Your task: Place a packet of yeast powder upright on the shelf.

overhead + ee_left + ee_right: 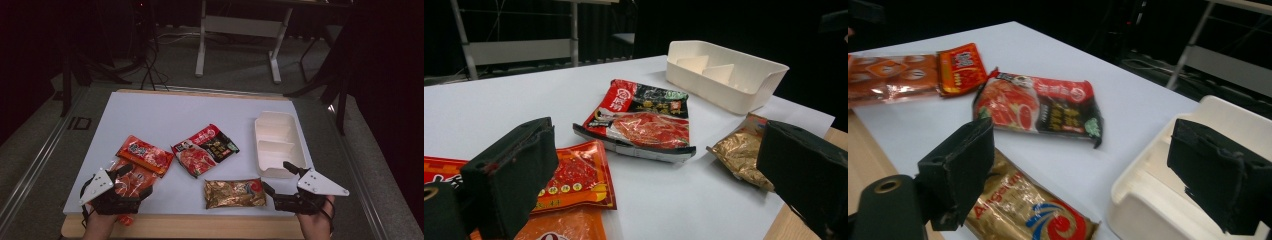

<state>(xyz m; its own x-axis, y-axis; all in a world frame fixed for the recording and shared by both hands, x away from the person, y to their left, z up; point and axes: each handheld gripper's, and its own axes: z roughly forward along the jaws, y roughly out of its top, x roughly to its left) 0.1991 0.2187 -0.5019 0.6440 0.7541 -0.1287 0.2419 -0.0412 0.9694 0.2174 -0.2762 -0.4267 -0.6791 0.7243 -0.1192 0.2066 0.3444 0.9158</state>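
The shiny gold foil packet lies at the near edge of the white table, just left of the right gripper, whose jaws stand wide apart, empty. The left gripper hovers released above the orange plastic packet.

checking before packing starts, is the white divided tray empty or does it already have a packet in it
Empty. The white tray shows bare compartments in the high view, and all four packets lie outside it on the table.

On the table, four packets lie left of the tray.
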